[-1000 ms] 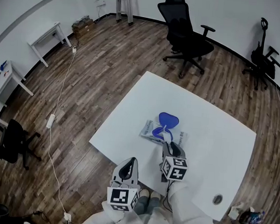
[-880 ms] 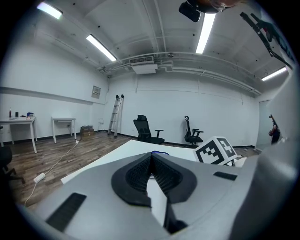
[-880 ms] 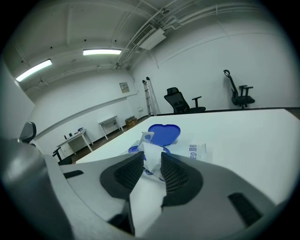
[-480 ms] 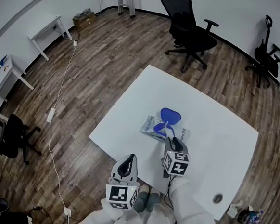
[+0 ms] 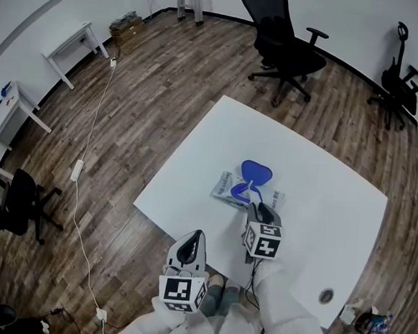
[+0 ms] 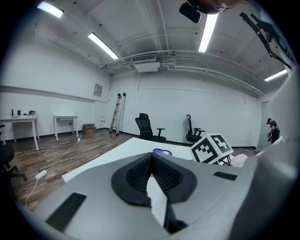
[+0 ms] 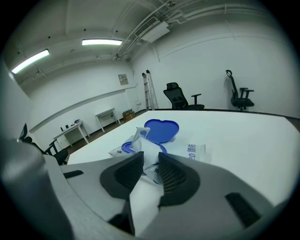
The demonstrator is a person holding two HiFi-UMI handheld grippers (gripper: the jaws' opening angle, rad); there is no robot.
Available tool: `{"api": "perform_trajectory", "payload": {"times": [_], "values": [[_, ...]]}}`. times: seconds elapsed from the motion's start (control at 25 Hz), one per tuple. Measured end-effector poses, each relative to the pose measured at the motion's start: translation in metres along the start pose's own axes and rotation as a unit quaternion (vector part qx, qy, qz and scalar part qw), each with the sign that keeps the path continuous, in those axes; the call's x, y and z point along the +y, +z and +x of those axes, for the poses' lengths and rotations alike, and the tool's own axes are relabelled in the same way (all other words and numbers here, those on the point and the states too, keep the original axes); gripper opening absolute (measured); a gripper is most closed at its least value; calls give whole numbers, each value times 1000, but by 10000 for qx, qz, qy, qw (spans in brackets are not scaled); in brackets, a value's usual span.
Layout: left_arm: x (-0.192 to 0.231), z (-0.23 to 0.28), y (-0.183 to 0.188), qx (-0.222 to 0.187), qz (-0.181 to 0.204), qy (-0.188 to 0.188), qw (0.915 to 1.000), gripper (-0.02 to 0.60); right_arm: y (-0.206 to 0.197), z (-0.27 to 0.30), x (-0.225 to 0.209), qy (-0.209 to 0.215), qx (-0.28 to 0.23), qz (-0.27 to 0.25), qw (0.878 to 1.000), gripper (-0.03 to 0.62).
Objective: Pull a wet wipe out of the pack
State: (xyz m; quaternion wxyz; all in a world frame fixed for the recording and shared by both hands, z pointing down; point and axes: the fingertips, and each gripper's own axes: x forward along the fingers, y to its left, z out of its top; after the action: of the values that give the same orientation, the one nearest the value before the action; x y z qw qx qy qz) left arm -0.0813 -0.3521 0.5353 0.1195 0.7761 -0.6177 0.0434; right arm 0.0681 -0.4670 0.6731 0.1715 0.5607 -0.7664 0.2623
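Note:
A wet wipe pack [image 5: 230, 189] lies on the white table [image 5: 321, 200], its blue lid [image 5: 256, 172] flipped open toward the far side. My right gripper [image 5: 257, 208] sits at the pack's near edge. In the right gripper view its jaws are shut on a white wipe [image 7: 143, 146] that runs from the pack's blue opening [image 7: 127, 147] up between the pads, with the lid [image 7: 162, 130] and pack [image 7: 193, 151] behind. My left gripper [image 5: 192, 246] hovers by the table's near edge, away from the pack. Its jaws [image 6: 151, 157] are shut with nothing in them.
A round cable hole [image 5: 325, 296] is in the table's near right corner. Black office chairs [image 5: 285, 46] stand beyond the table and another [image 5: 397, 84] at the far right. A cable [image 5: 85, 189] runs across the wood floor to the left. The person's shoes [image 5: 221, 299] are under the near edge.
The right gripper has stayed shut at the pack's near edge and barely shifted. The left gripper has not moved. The head view has drifted slightly.

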Motion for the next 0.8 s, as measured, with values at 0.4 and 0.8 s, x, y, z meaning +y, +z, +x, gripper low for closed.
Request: {"api": "perform_trajectory", "payload": {"times": [0.4,0.8], "values": [[4,0,-5,31,-56,60,10000,-2,2,3,1,-51,98,-149,9998,84],[2,3,-2,5,-52,55,10000,-2,1,5,1,-51,83,-185,9998,46]]}}
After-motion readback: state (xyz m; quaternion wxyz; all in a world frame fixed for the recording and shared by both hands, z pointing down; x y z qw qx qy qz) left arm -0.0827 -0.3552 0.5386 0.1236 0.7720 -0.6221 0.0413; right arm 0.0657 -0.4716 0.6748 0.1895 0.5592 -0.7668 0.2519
